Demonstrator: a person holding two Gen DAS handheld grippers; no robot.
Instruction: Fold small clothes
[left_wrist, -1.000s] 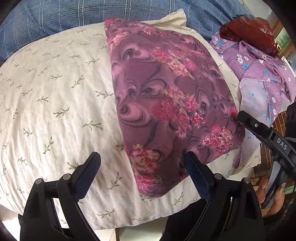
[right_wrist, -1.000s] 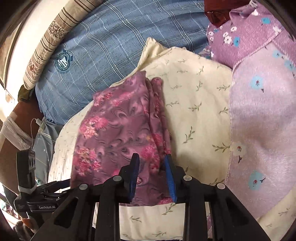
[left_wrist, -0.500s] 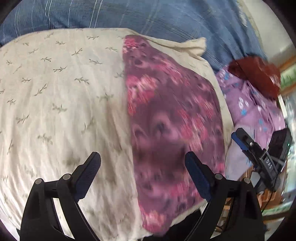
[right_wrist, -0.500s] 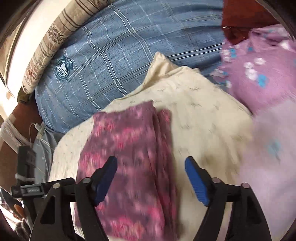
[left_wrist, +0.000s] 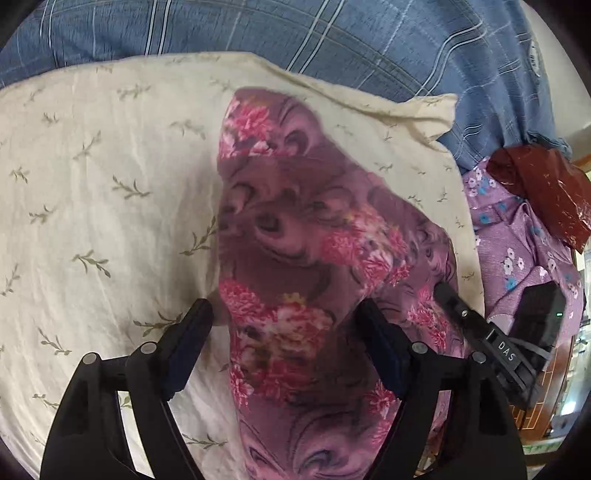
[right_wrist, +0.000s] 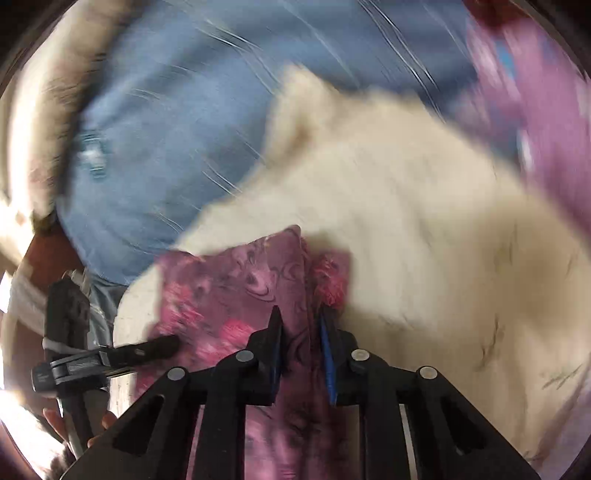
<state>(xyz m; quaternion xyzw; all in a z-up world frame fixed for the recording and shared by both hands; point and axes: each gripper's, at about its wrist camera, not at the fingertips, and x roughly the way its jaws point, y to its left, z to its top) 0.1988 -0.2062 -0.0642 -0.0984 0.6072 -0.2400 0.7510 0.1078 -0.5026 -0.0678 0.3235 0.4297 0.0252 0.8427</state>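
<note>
A purple garment with pink flowers (left_wrist: 306, 266) lies folded lengthwise on a cream pillow with a leaf print (left_wrist: 92, 206). My left gripper (left_wrist: 284, 332) is open, with its jaws on either side of the garment's near part. My right gripper (right_wrist: 301, 332) is shut on a fold of the same garment (right_wrist: 236, 295) near its right edge. The right wrist view is blurred by motion. The right gripper also shows in the left wrist view (left_wrist: 480, 328) at the garment's right side, and the left gripper in the right wrist view (right_wrist: 110, 358).
A blue plaid sheet (left_wrist: 332, 40) covers the bed behind the pillow. A lilac flowered garment (left_wrist: 517, 240) and a dark red piece (left_wrist: 543, 192) lie at the right. A striped cushion (right_wrist: 33, 122) sits at the far left.
My right gripper opened half a second ago and has now shut on a fold of the purple garment. My left gripper came closer, and now straddles the garment.
</note>
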